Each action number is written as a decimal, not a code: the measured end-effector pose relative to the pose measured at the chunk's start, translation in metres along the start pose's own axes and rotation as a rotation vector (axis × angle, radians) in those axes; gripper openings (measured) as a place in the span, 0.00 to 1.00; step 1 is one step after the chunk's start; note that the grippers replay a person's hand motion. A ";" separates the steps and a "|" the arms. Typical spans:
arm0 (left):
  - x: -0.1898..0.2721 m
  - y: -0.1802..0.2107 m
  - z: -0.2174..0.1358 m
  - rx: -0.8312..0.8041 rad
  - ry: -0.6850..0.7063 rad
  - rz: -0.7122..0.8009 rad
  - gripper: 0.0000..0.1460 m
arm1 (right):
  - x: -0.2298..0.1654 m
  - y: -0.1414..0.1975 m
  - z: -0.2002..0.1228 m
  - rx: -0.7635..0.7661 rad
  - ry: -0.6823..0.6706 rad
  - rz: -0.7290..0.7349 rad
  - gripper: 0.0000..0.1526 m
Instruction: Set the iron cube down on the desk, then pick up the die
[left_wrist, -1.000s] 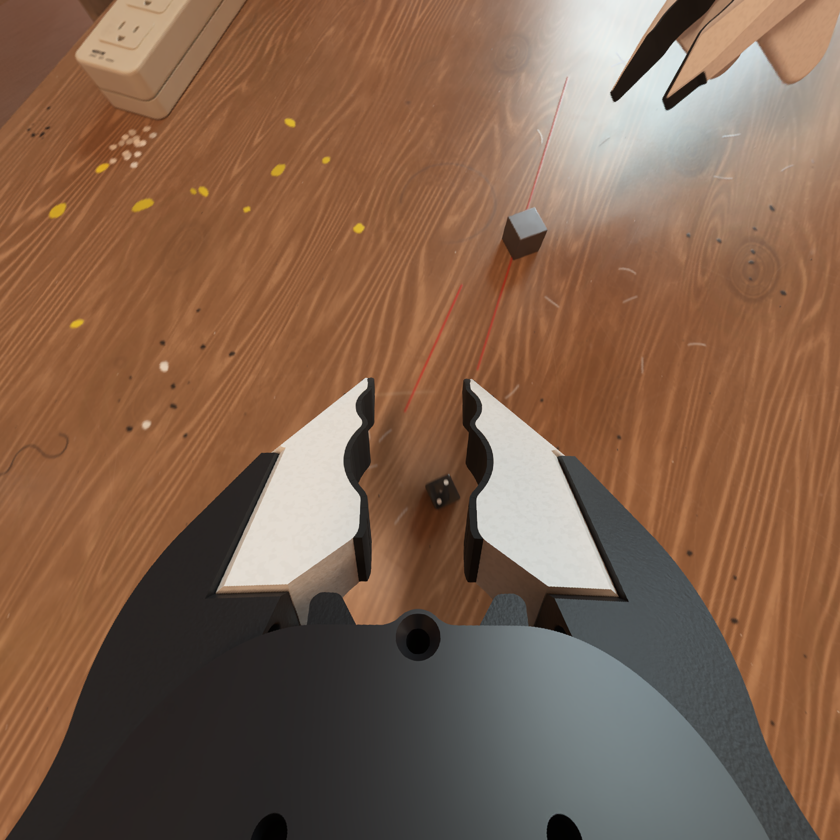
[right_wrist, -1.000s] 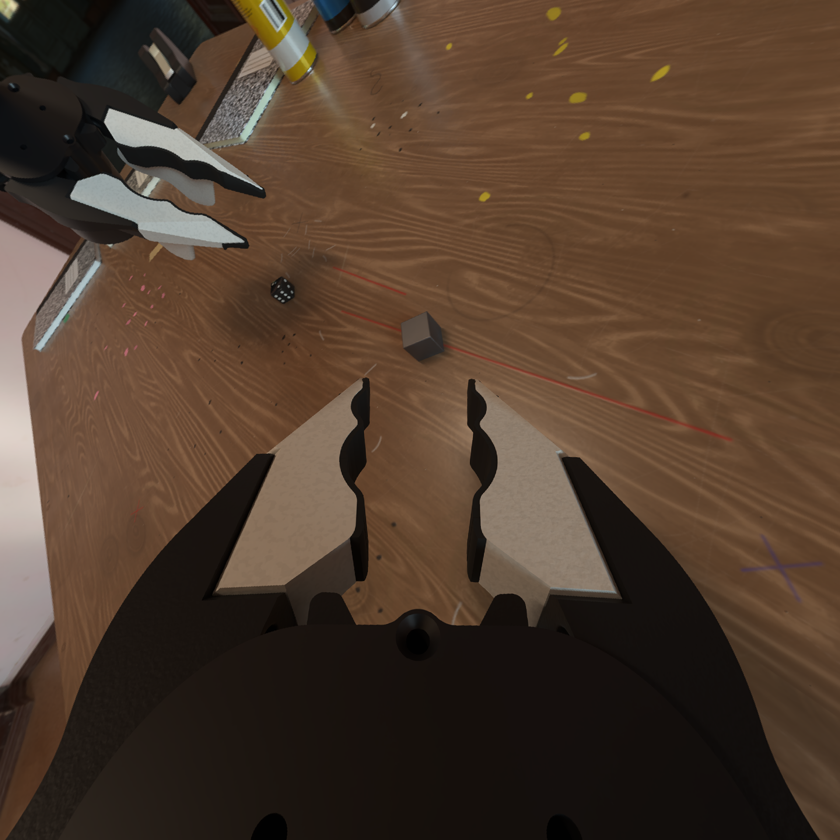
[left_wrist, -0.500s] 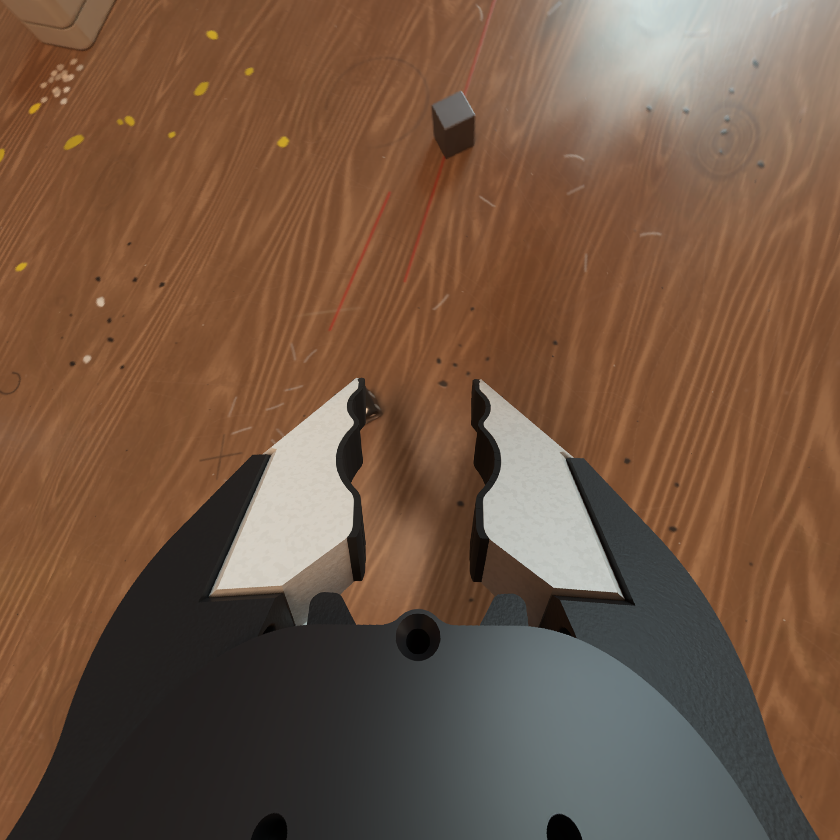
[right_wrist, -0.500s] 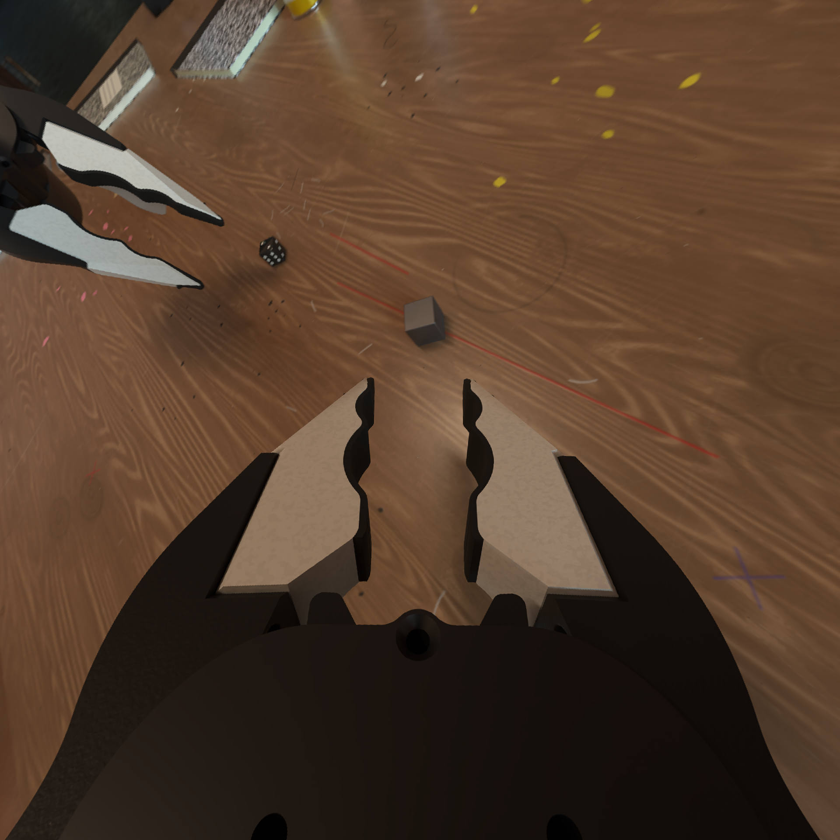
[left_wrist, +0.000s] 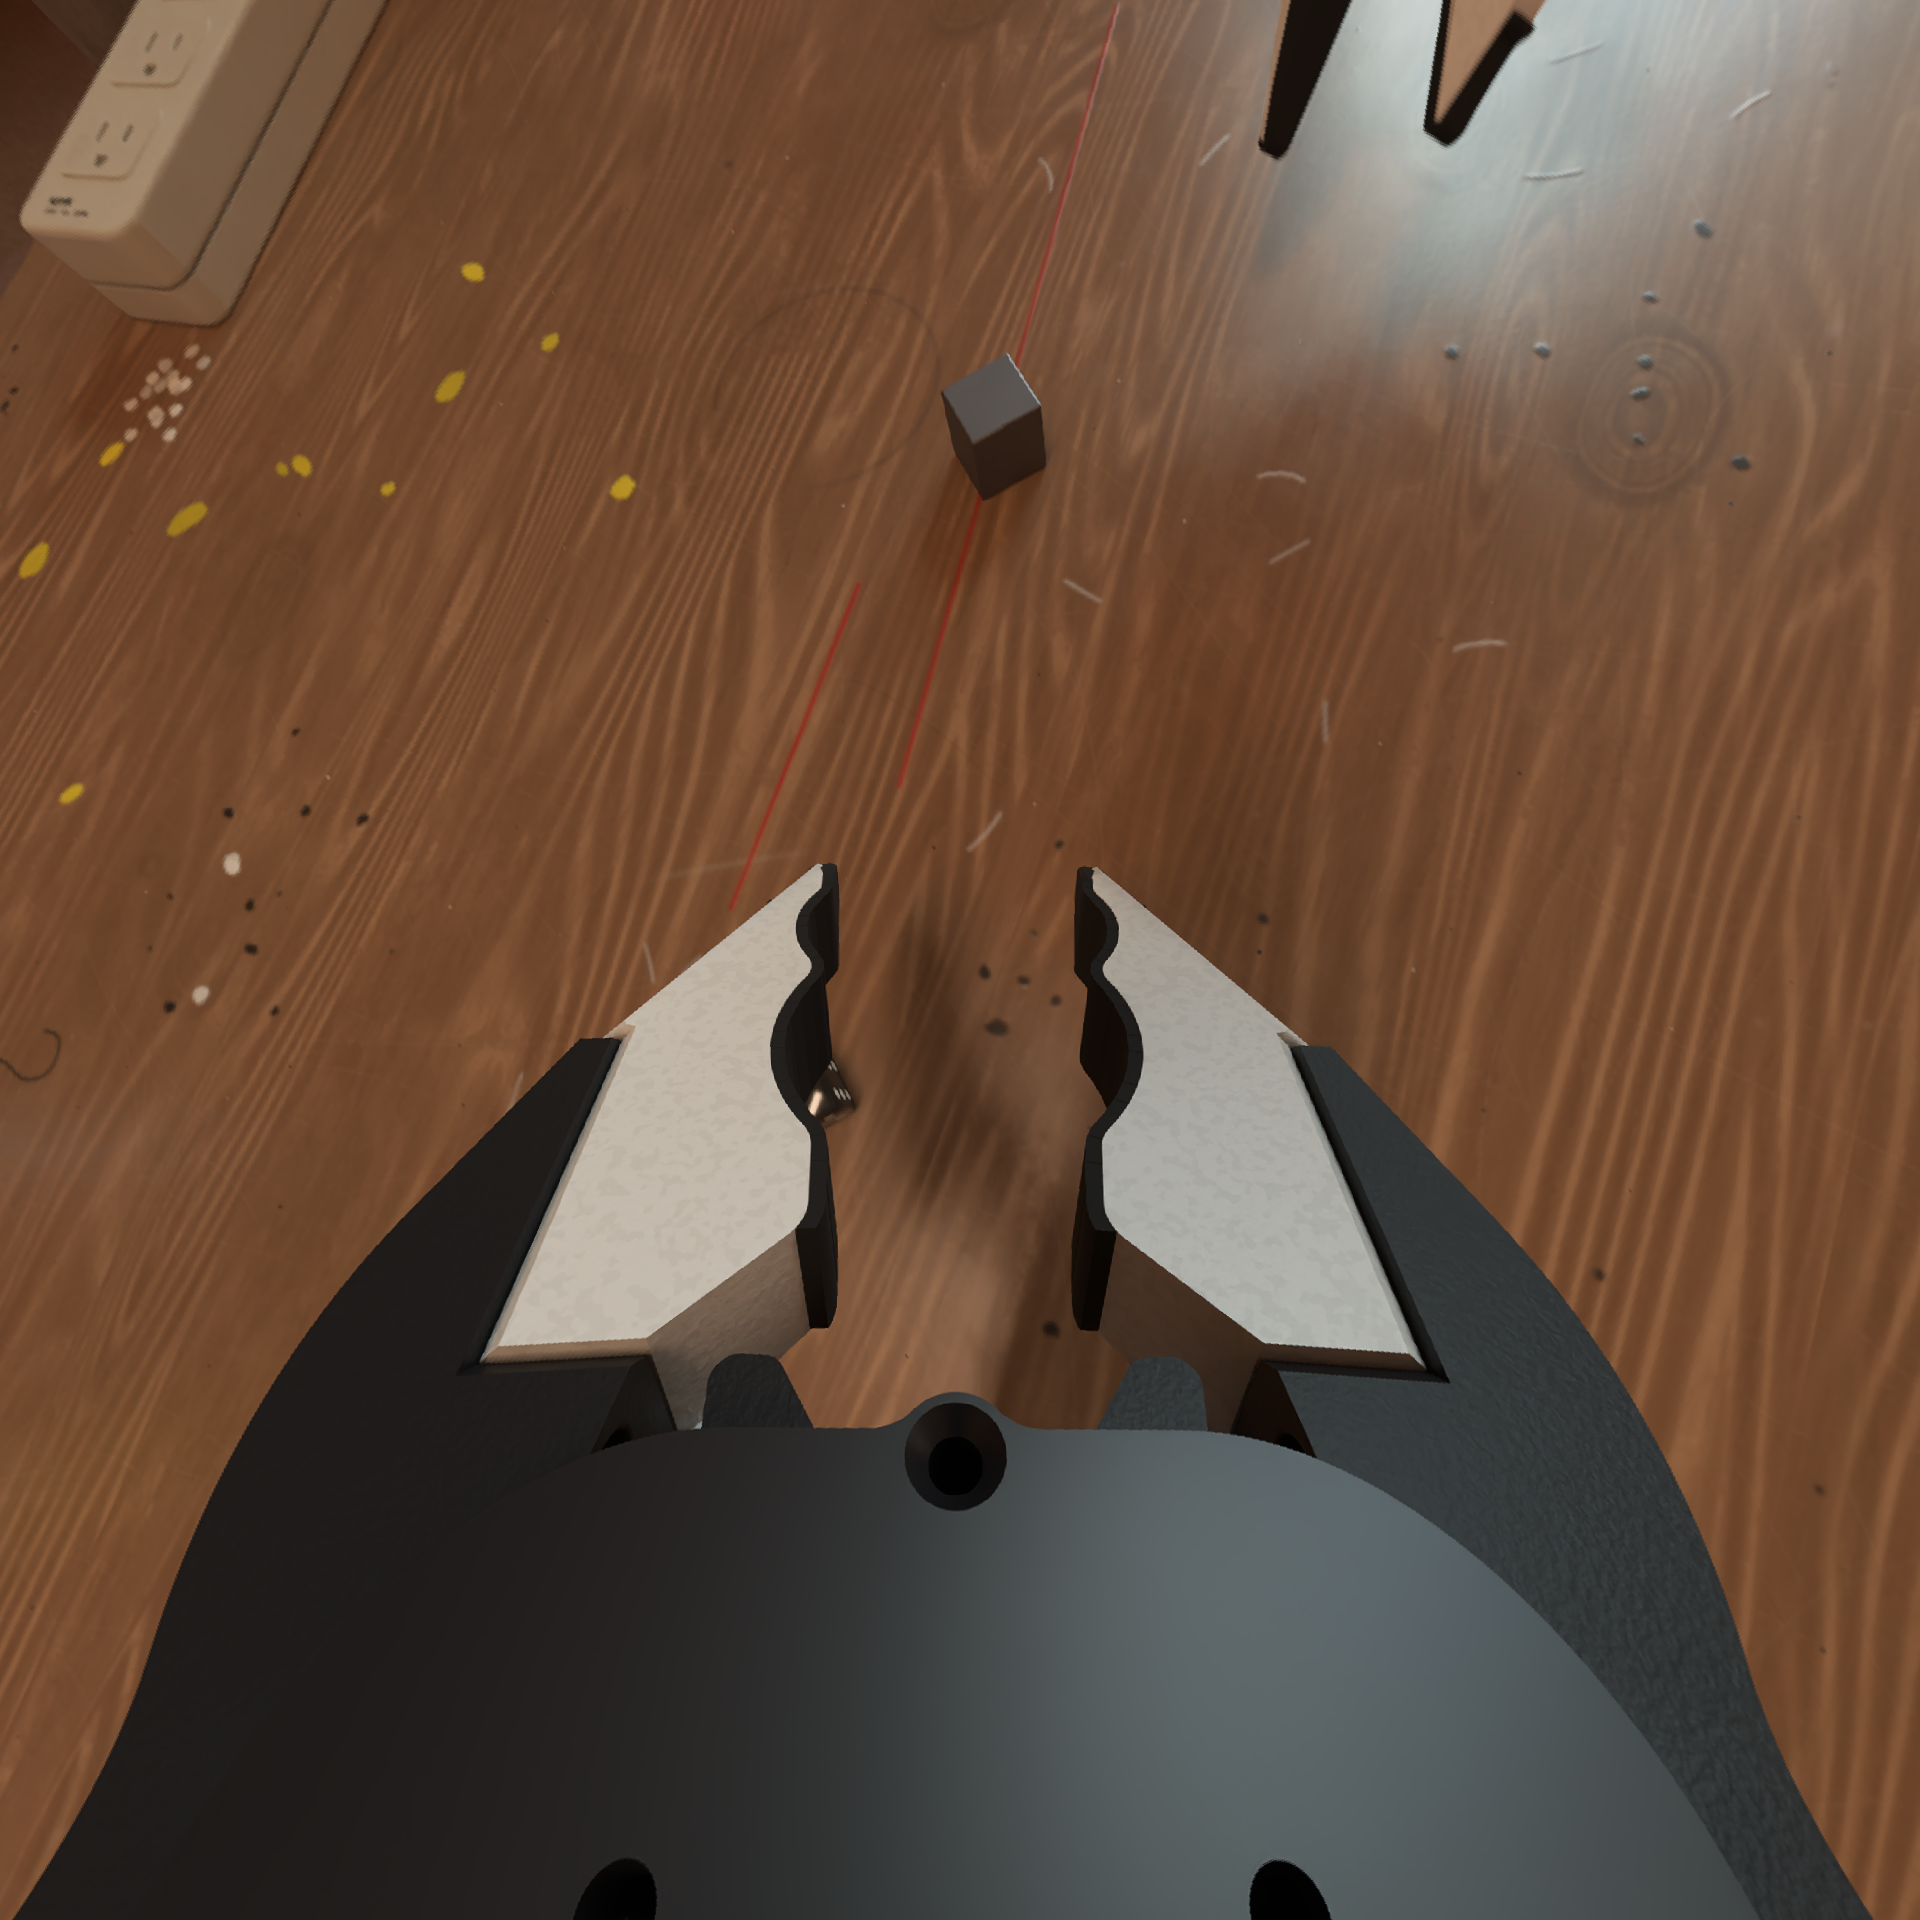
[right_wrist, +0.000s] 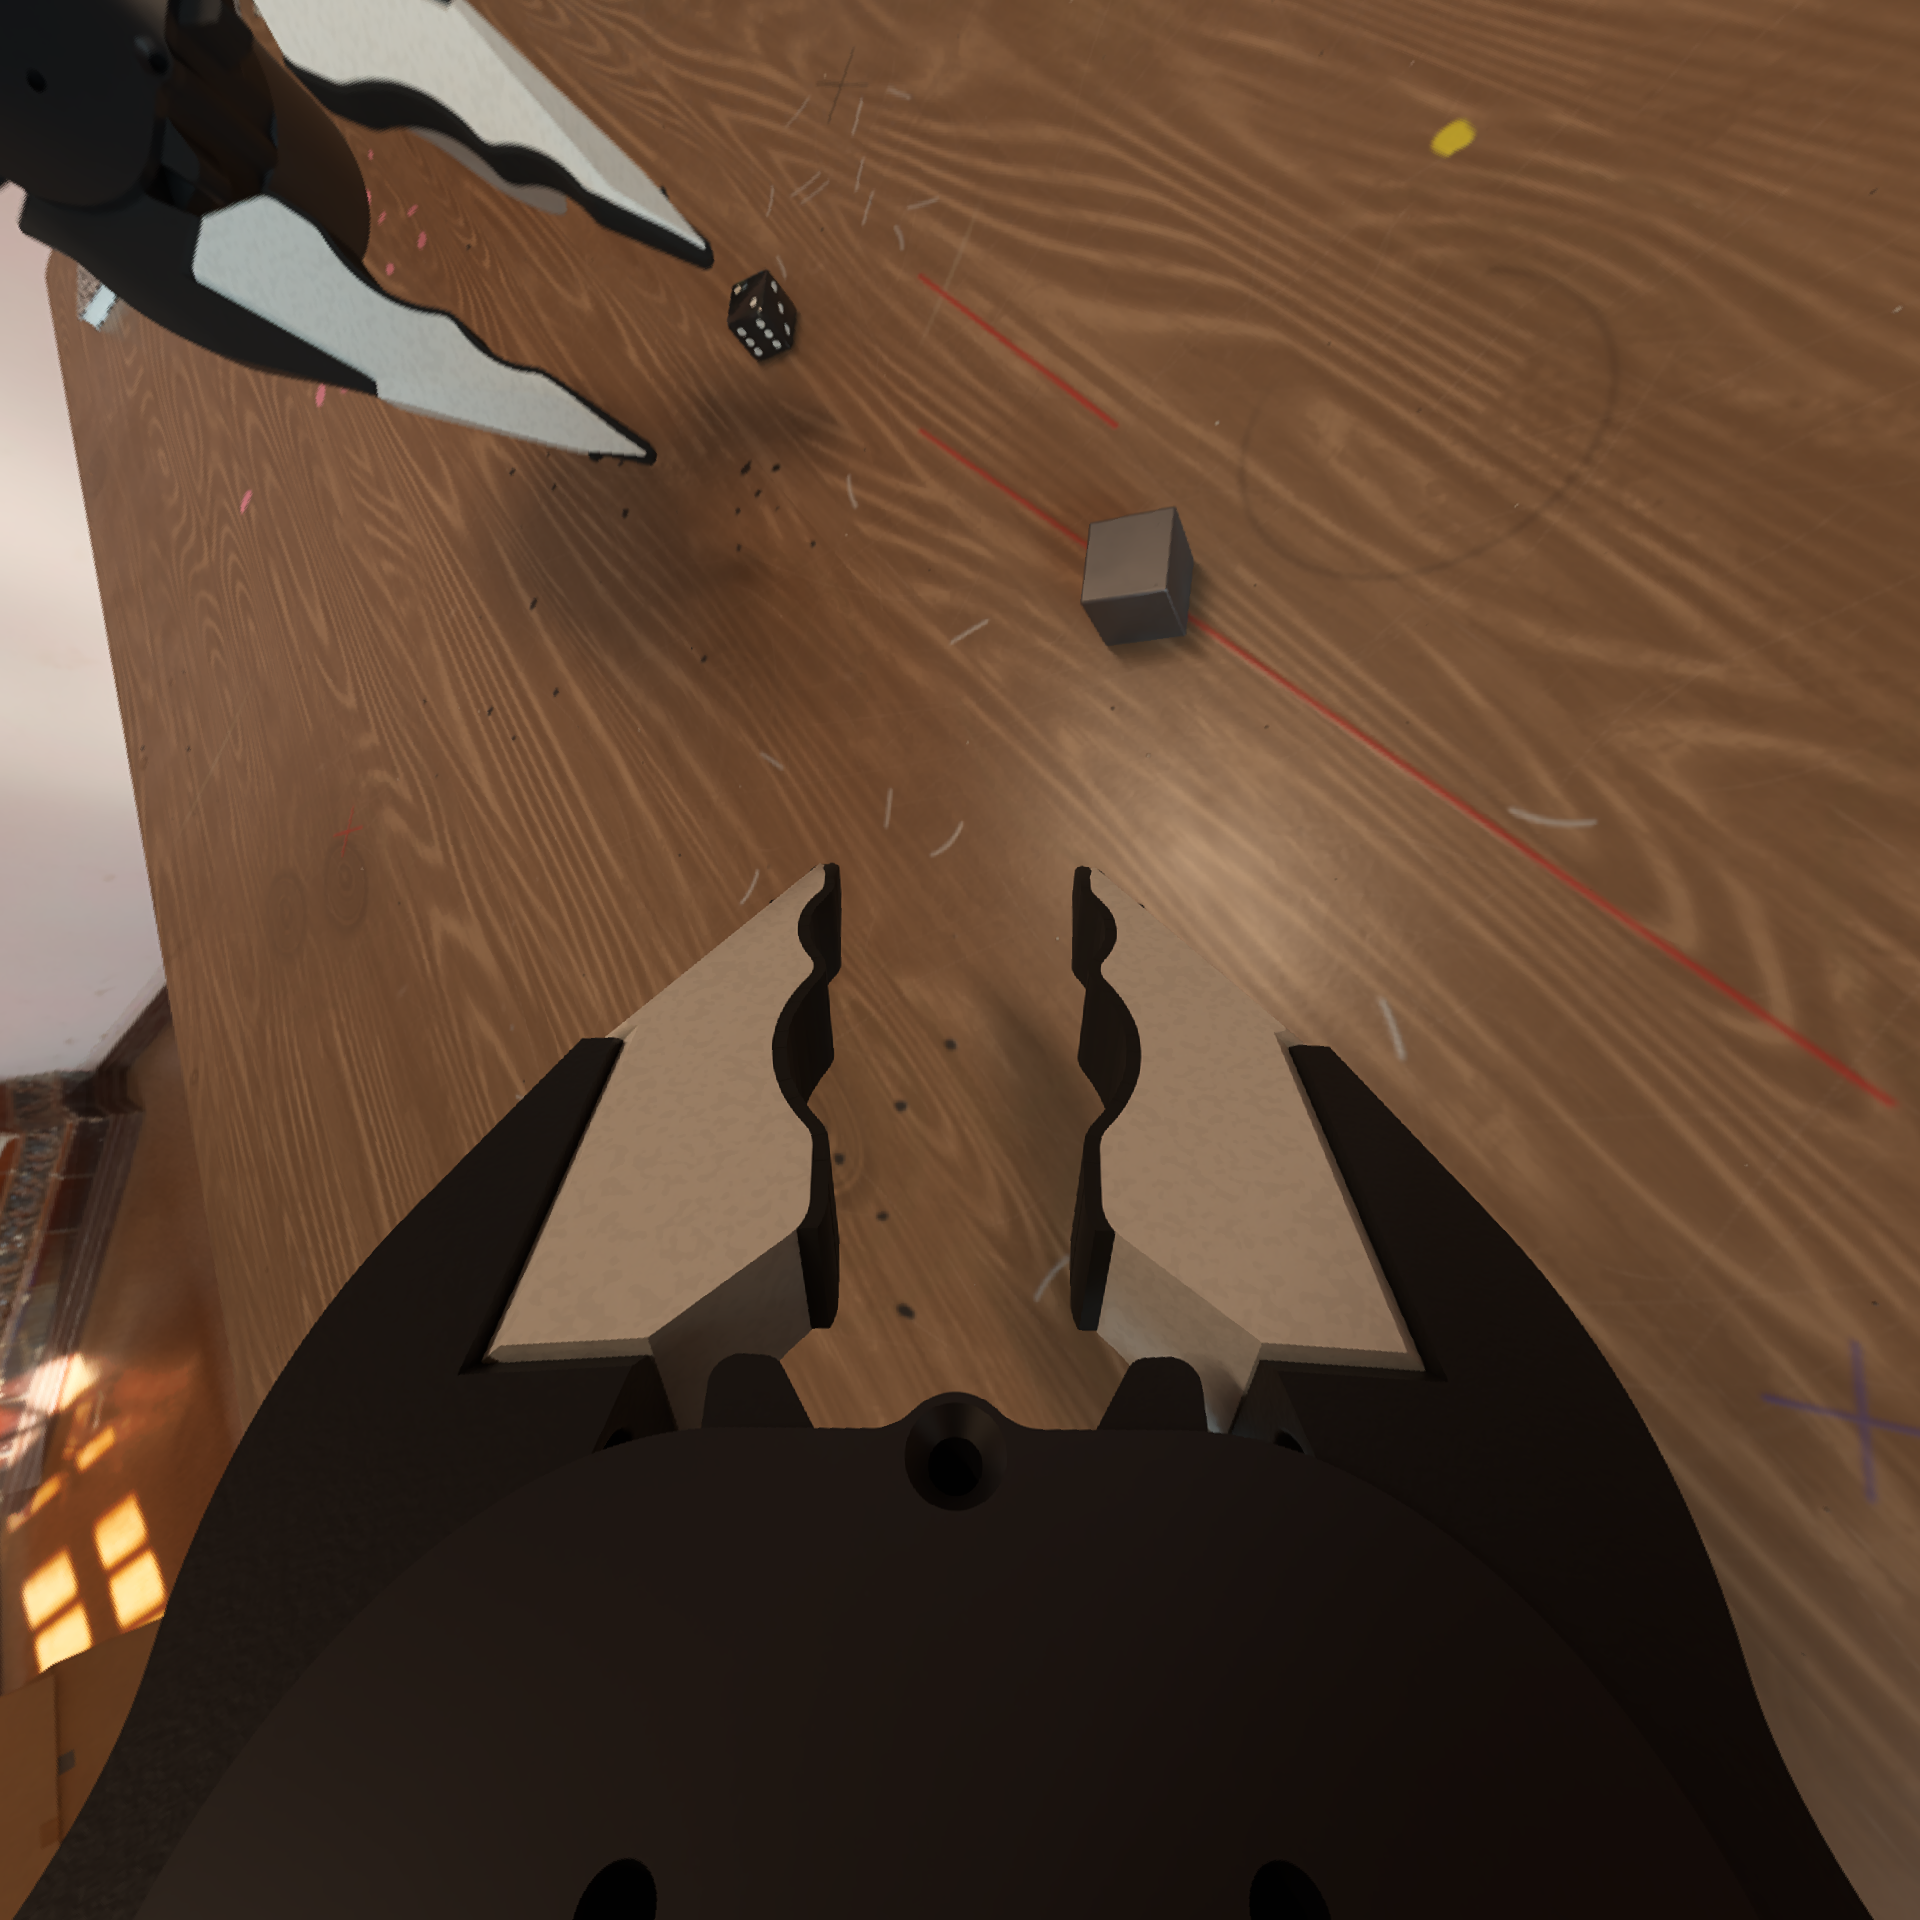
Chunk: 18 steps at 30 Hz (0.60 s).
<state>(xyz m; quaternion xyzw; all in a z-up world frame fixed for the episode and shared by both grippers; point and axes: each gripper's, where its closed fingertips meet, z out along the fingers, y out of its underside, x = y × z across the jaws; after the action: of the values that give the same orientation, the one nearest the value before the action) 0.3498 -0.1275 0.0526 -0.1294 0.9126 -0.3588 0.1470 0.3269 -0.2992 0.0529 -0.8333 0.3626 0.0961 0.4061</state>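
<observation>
The dark grey iron cube (left_wrist: 992, 426) stands on the wooden desk (left_wrist: 1455, 935), apart from both grippers, and also shows in the right wrist view (right_wrist: 1136, 575). The black die (right_wrist: 762, 315) with white pips lies just past the left gripper's fingertips. In the left wrist view only a corner of the die (left_wrist: 831, 1096) shows beside the left finger. My left gripper (left_wrist: 956, 873) is open and empty; it also shows in the right wrist view (right_wrist: 675, 353). My right gripper (right_wrist: 954, 873) is open and empty, short of the cube.
A beige power strip (left_wrist: 156, 135) lies at the far left. Thin red lines (left_wrist: 935, 644) and yellow specks (left_wrist: 187, 517) mark the desk top. The desk's edge (right_wrist: 114, 665) runs along the left of the right wrist view, with floor beyond. The right gripper's fingertips (left_wrist: 1288, 94) hang beyond the cube.
In the left wrist view the die went from between my fingers to the left finger's inner edge, mostly hidden. My right gripper moved closer to the cube and die. Both grippers stayed open.
</observation>
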 end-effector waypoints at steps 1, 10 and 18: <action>-0.001 -0.002 0.001 0.003 -0.001 0.003 0.31 | 0.000 0.001 0.001 -0.005 -0.002 0.000 0.29; 0.006 -0.023 0.012 0.037 0.049 0.001 0.30 | -0.002 0.006 0.011 -0.042 -0.029 -0.005 0.26; 0.032 -0.021 0.018 0.017 0.099 0.036 0.29 | 0.003 0.005 0.011 -0.029 -0.014 0.003 0.26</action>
<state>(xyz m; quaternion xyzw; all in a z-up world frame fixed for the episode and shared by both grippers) 0.3298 -0.1642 0.0488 -0.0938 0.9179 -0.3696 0.1093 0.3270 -0.2947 0.0415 -0.8378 0.3595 0.1076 0.3965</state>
